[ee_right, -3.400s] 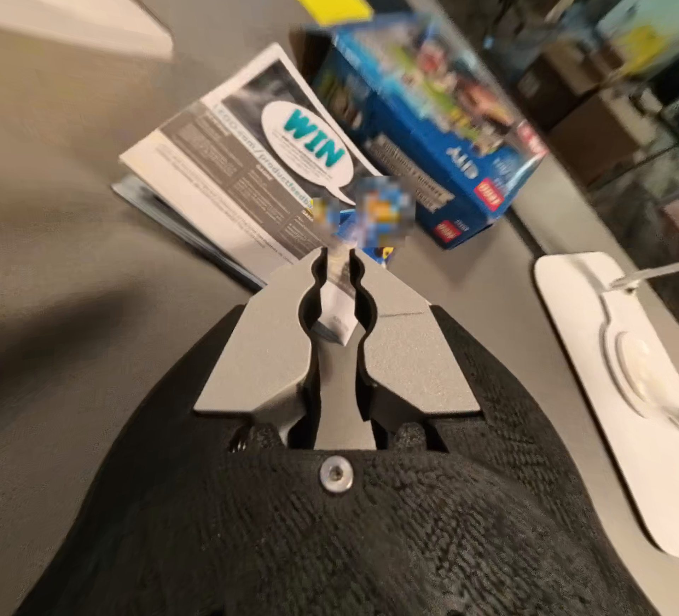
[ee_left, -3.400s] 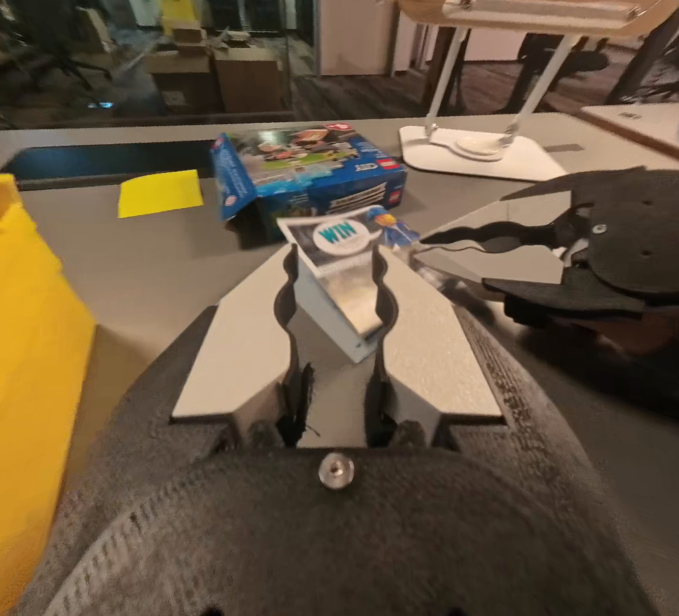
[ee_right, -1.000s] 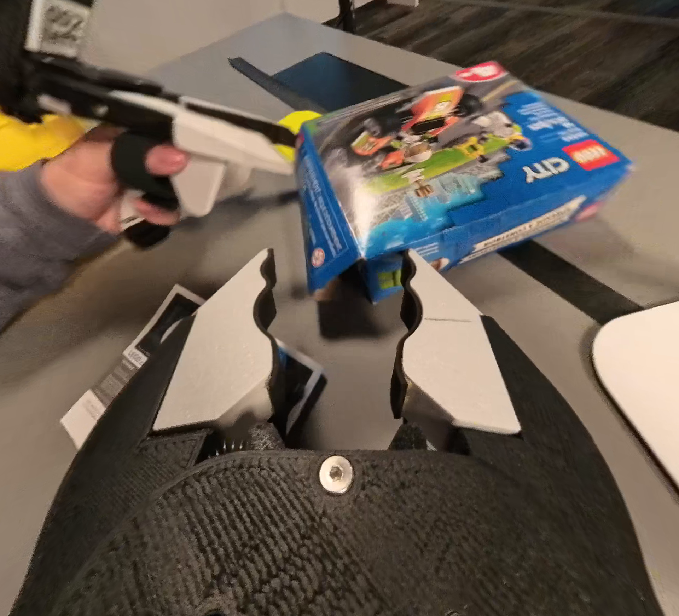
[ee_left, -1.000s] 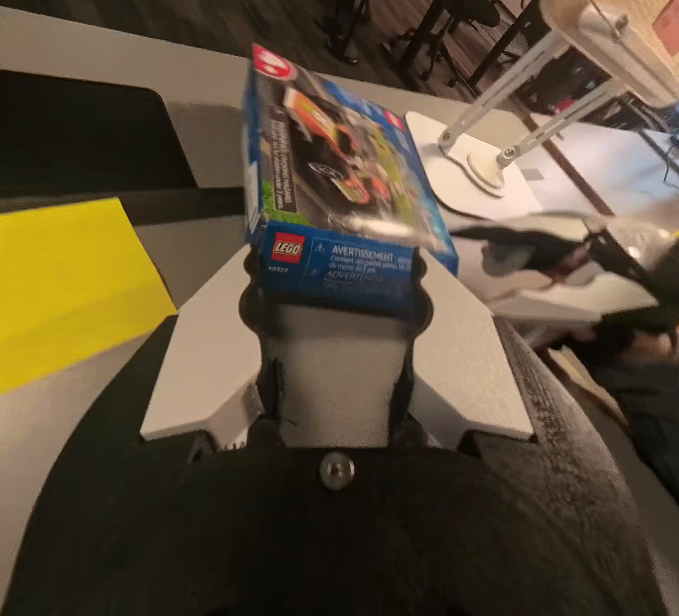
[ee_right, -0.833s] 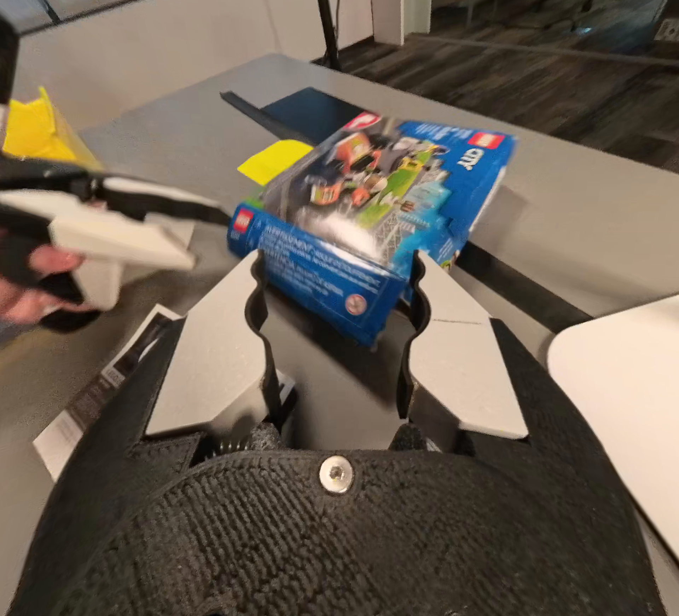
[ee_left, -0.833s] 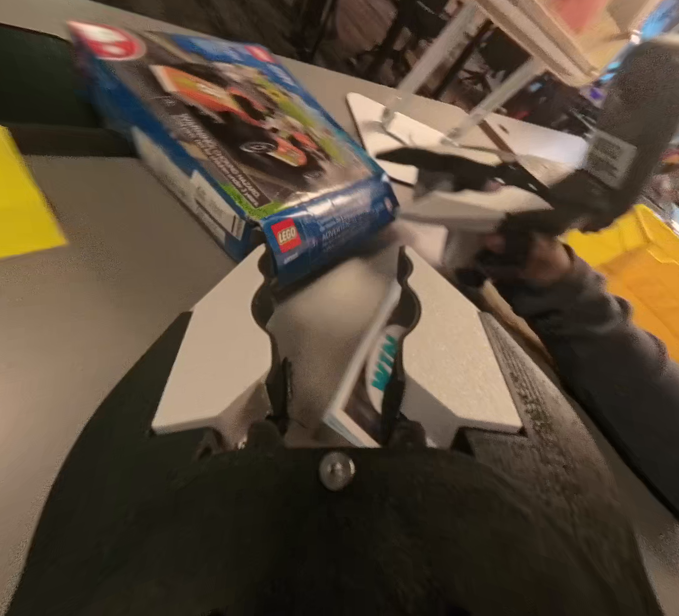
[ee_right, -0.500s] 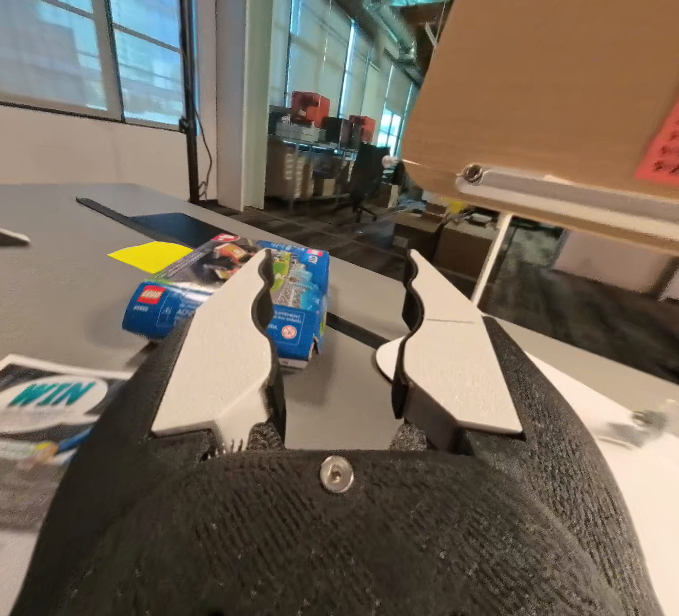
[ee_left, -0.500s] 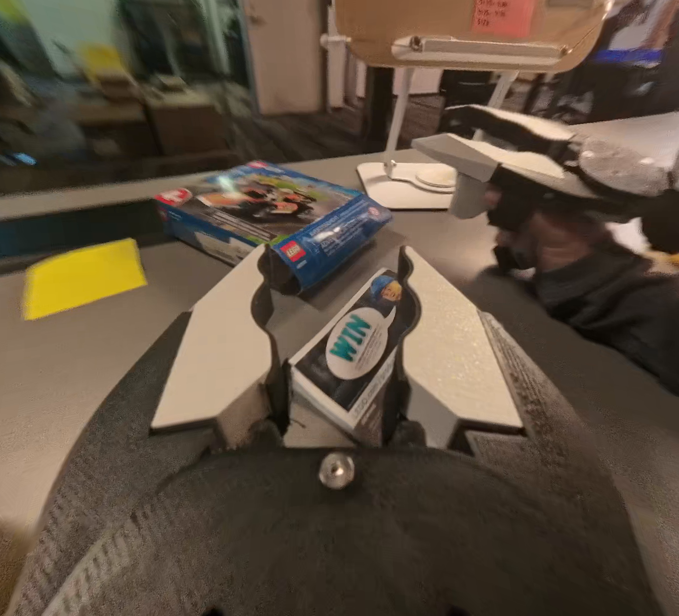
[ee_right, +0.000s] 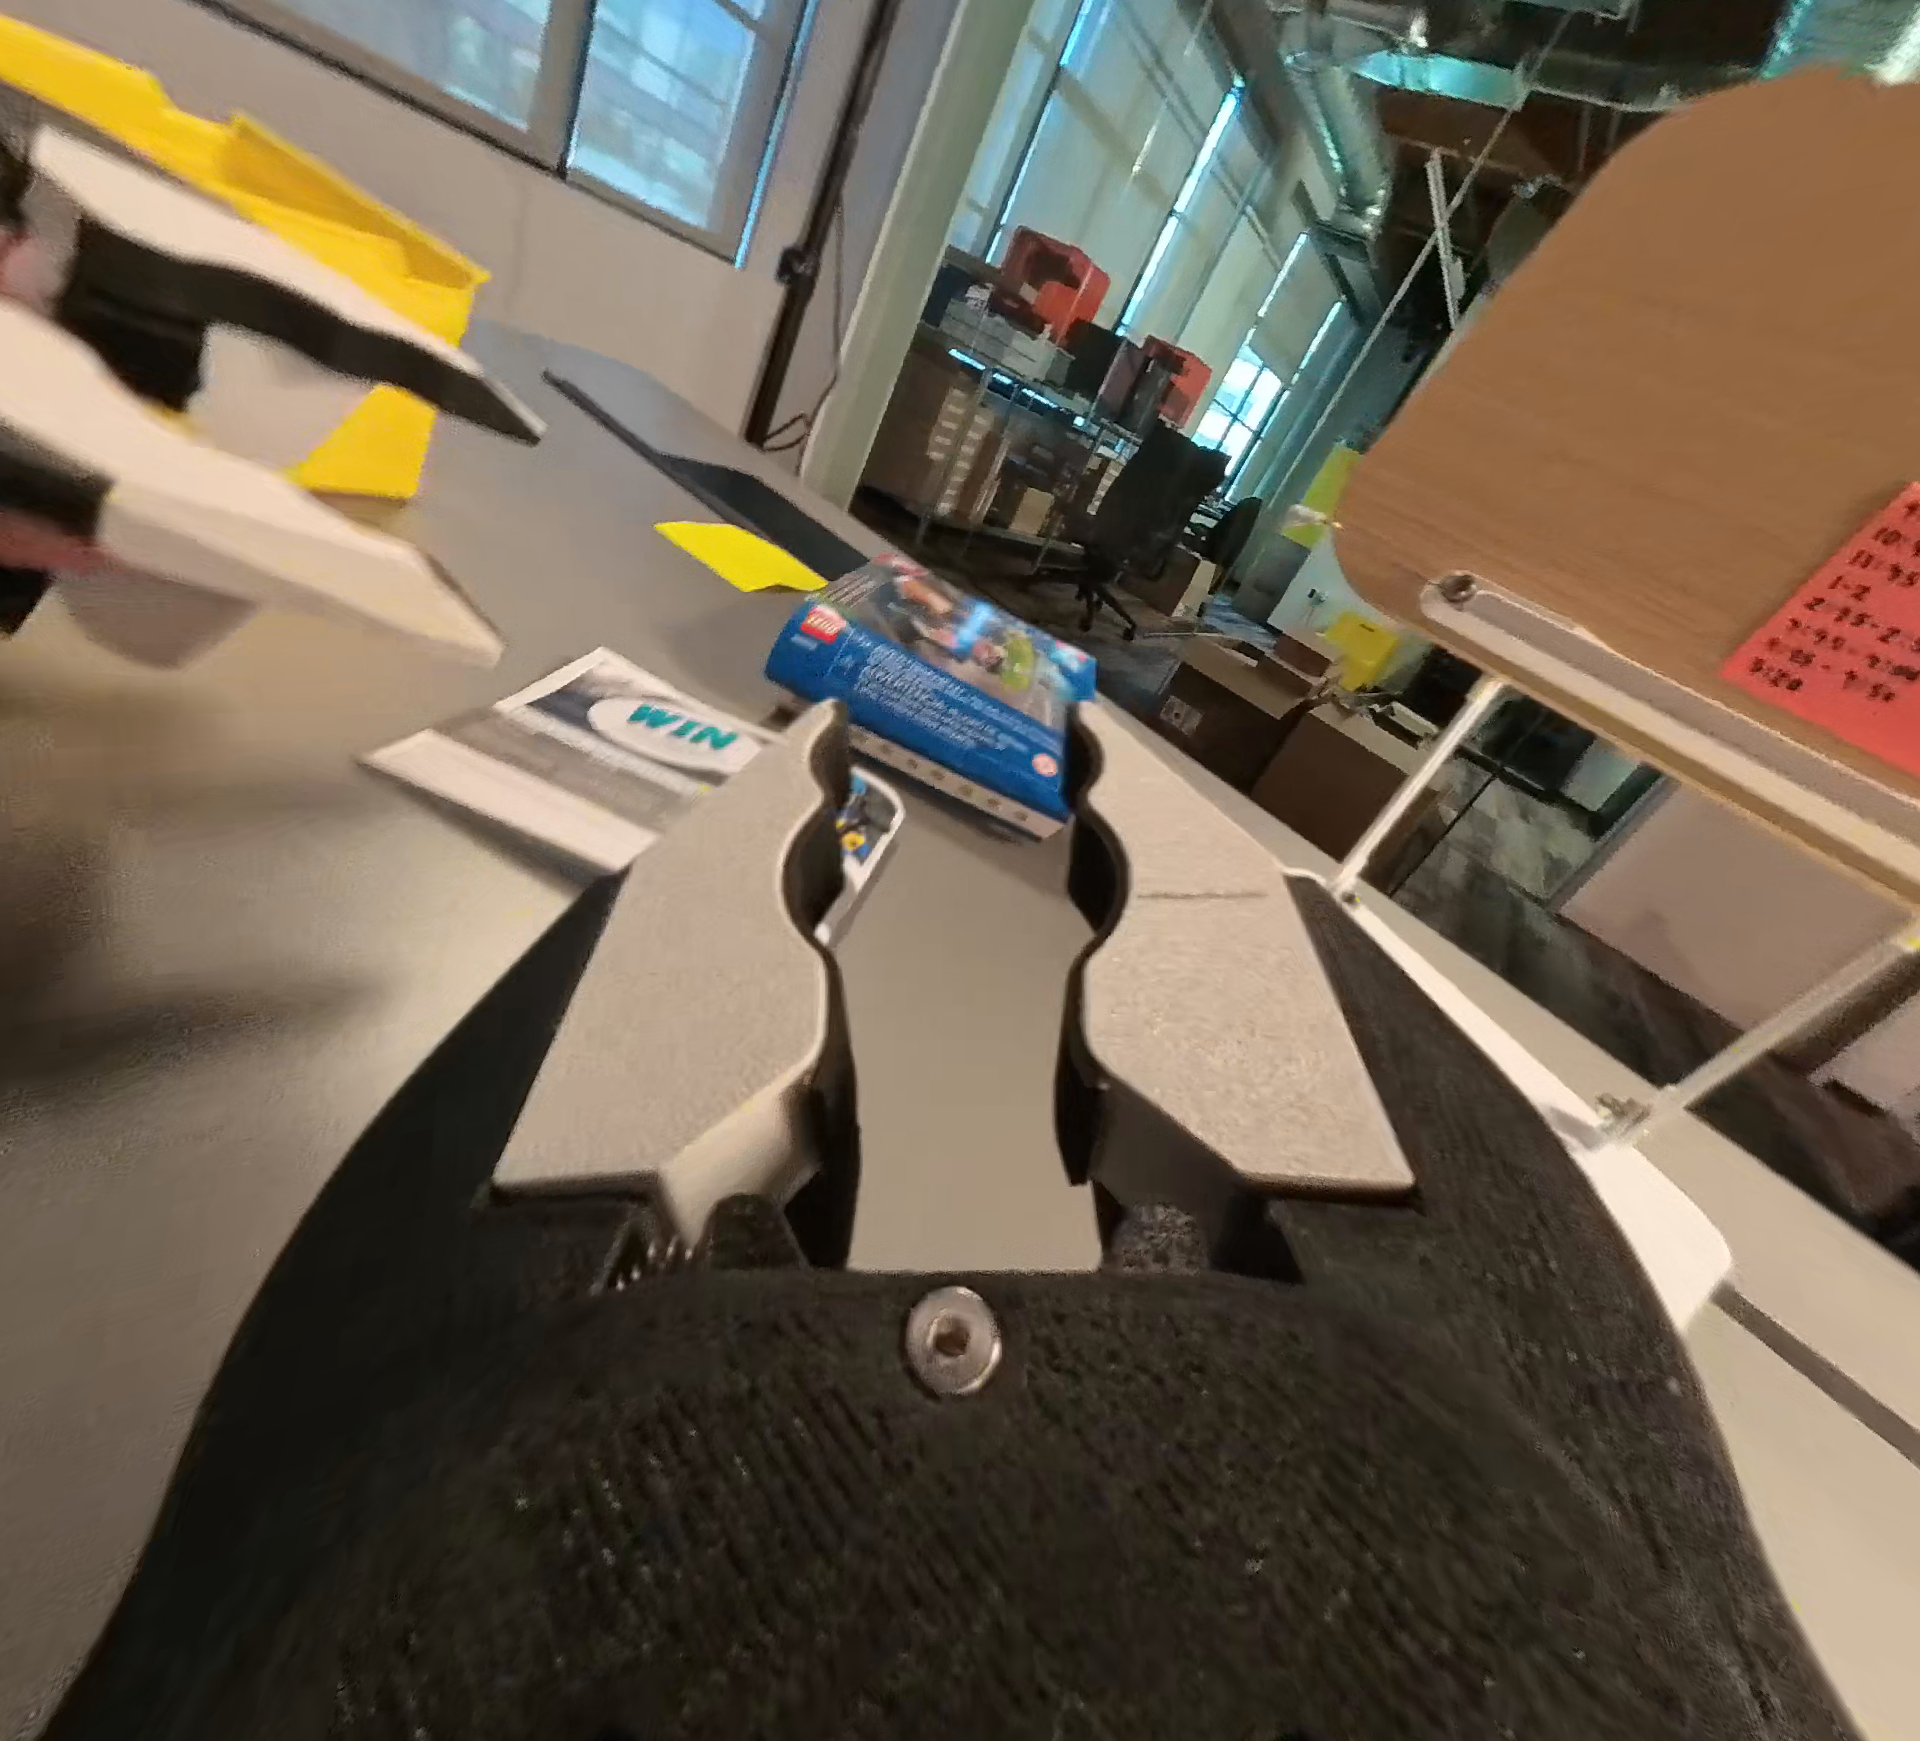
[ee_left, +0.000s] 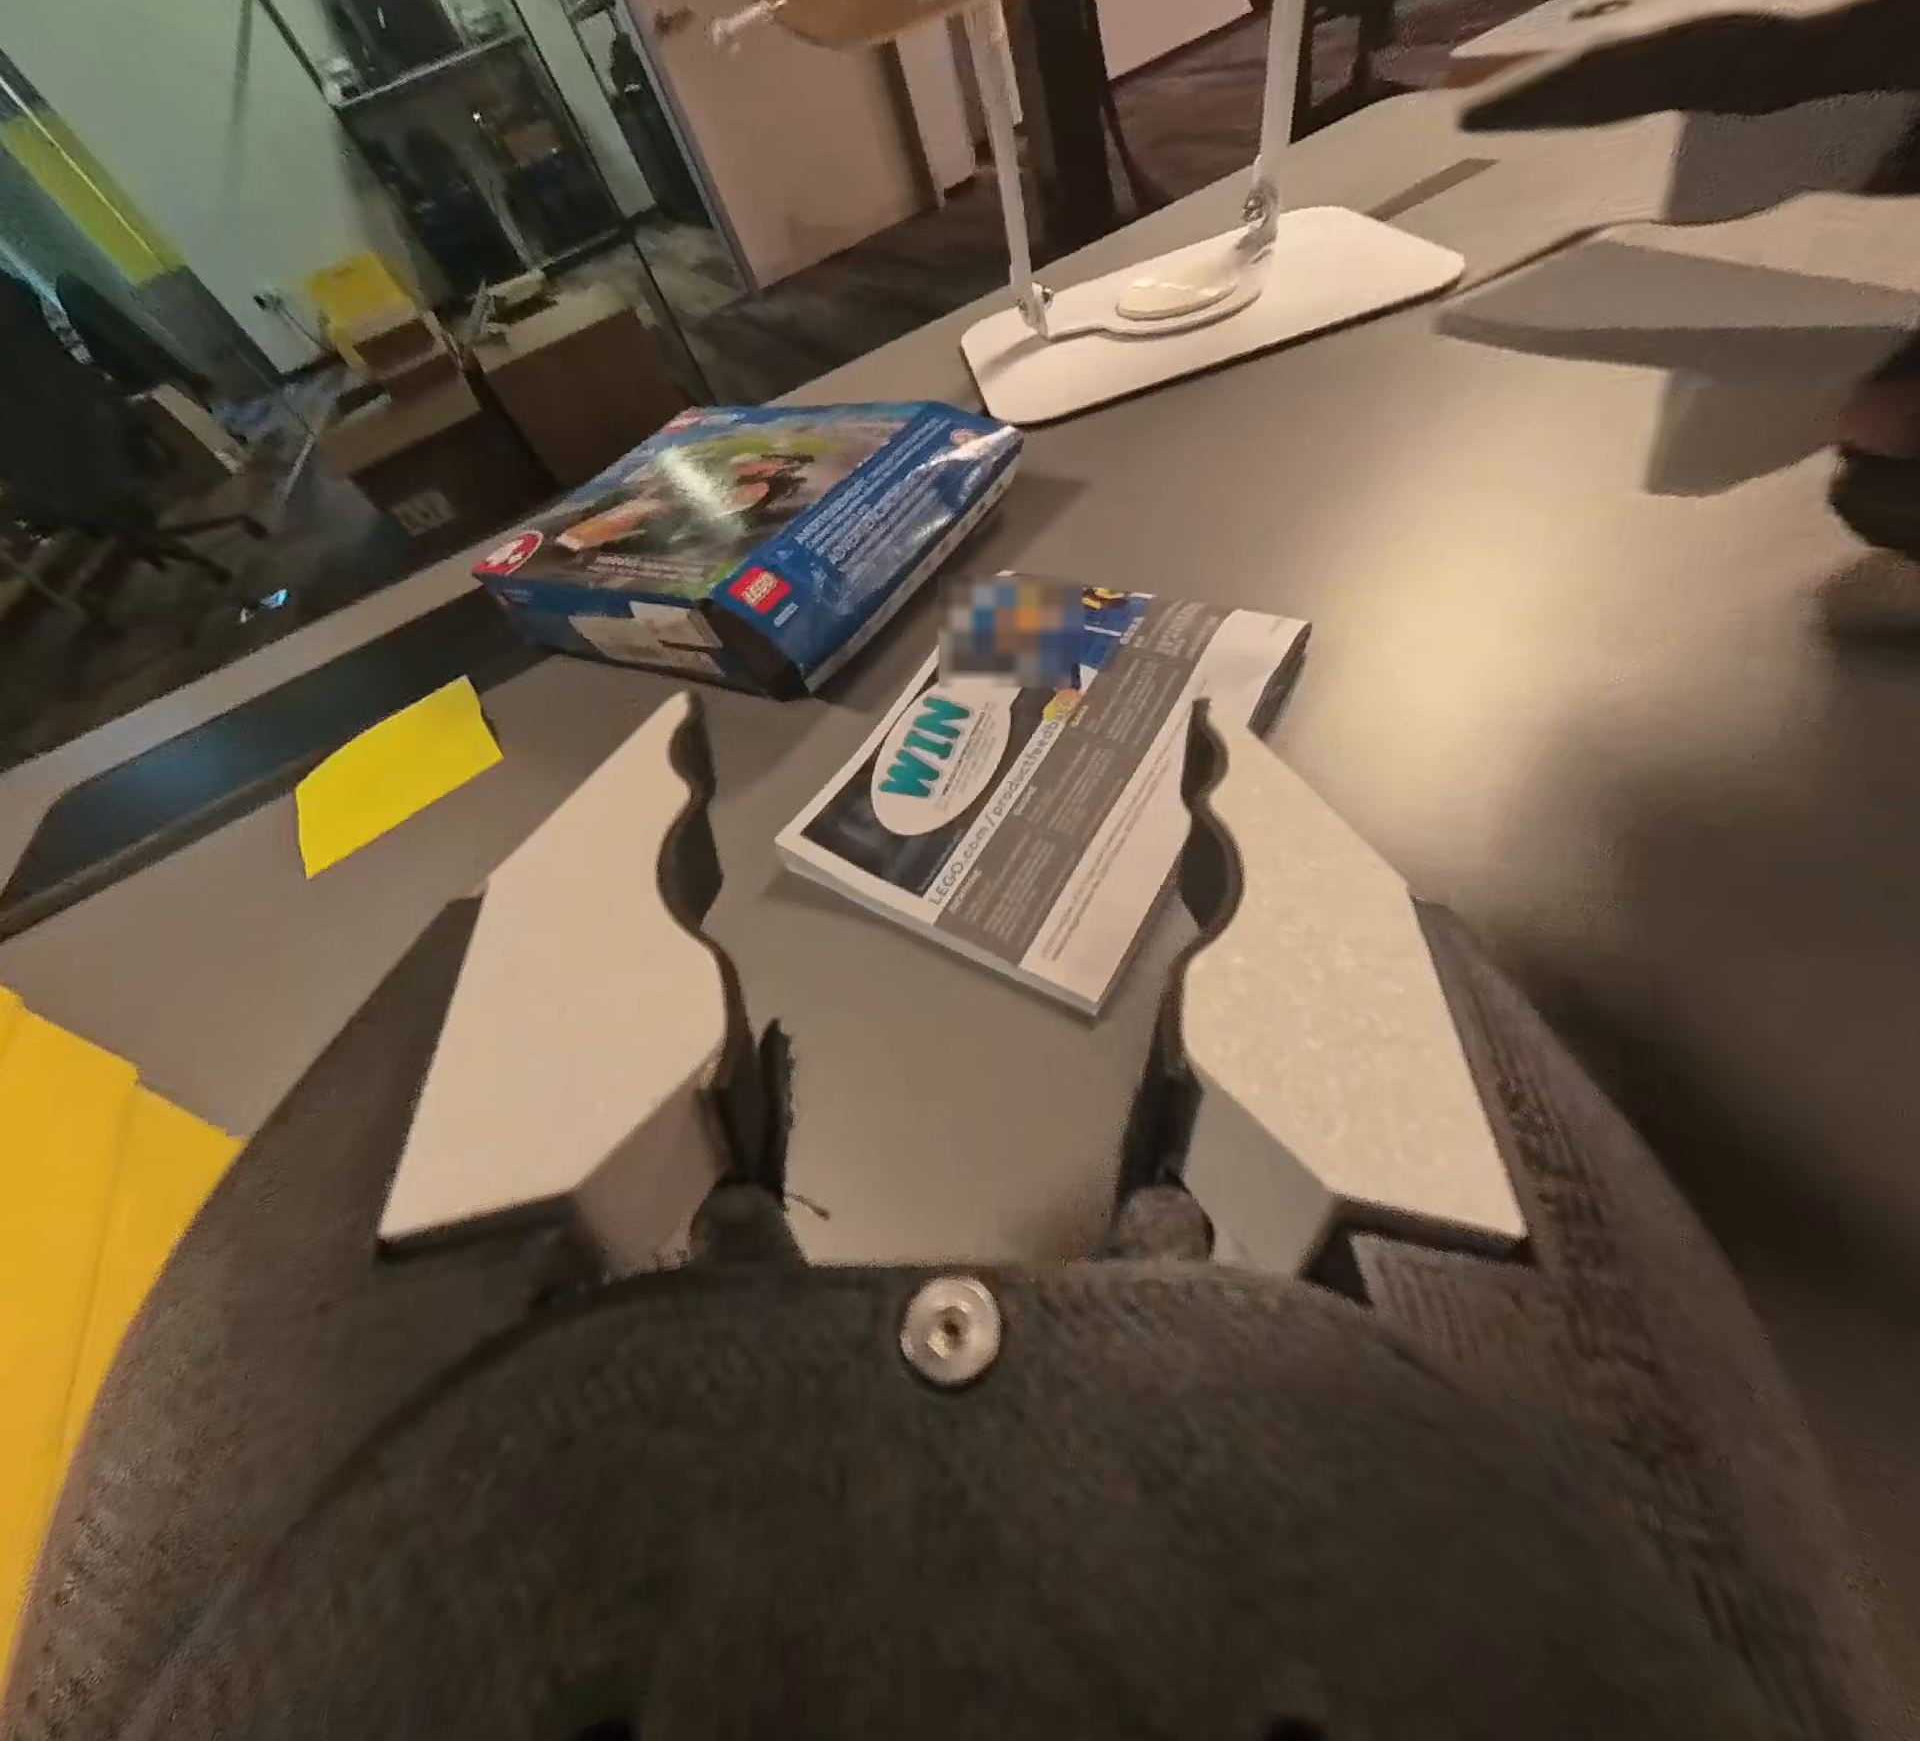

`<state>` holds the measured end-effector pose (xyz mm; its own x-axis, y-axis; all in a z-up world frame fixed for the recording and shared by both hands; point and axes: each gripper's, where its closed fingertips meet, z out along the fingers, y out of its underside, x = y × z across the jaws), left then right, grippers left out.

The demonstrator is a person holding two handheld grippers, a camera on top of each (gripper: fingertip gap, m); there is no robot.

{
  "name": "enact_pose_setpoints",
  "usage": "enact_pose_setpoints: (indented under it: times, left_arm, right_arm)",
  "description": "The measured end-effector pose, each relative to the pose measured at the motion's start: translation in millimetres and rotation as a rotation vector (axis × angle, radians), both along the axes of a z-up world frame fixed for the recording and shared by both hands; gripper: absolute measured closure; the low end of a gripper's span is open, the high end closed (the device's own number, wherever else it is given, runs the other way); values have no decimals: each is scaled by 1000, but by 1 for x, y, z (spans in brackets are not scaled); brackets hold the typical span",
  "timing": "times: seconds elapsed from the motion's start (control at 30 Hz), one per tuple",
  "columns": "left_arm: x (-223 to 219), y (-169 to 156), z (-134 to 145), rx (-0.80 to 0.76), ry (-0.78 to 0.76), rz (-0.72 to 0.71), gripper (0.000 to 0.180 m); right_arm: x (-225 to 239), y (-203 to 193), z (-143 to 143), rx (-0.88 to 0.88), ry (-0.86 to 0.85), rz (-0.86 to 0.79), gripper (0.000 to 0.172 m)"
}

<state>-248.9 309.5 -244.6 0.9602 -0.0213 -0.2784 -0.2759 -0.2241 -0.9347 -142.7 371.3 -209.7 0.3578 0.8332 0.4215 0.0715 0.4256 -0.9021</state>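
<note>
Though spread wide over the booklet (ee_left: 1039,798), grips nothing at left tool (ee_left: 940,725). Narrower now at right tool (ee_right: 951,735), empty, facing blue box (ee_right: 935,683) on the desk (ee_left: 1455,652).

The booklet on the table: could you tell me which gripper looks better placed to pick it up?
Probably the left gripper: its open jaws frame the booklet lying flat just ahead, while the right gripper points toward the blue box.

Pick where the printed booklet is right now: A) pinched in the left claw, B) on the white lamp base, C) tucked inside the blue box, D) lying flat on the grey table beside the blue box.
D: the booklet lies flat on the table, just beside the blue box; the left claw stands open above it.
</note>
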Motion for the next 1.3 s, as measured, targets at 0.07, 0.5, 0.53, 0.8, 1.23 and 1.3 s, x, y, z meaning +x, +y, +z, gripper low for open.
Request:
enact_pose_setpoints:
  times: [0.07, 0.5, 0.53, 0.8, 1.23, 1.3]
  left_arm:
    - [-1, -7, 2, 14, -9, 13, 95]
    - [-22, 1, 9, -71, 36, 76, 100]
    - [-29, 12, 12, -85, 129, 80, 100]
    - [-56, 84, -23, -433, 900, -151, 98]
    - [-72, 128, -46, -463, 1449, -171, 135]
    - [-66, 129, -46, -423, 1428, -170, 136]
  right_arm:
    - [2, -15, -7, 56, -58, 23, 148]
    - [-11, -27, -23, 193, -198, -52, 171]
    - [-11, -25, -24, 180, -198, -53, 171]
    - [-7, -20, -23, 115, -172, -43, 170]
    - [-11, -17, -24, 107, -173, -30, 170]
    - [-11, -17, -24, 106, -173, -29, 169]
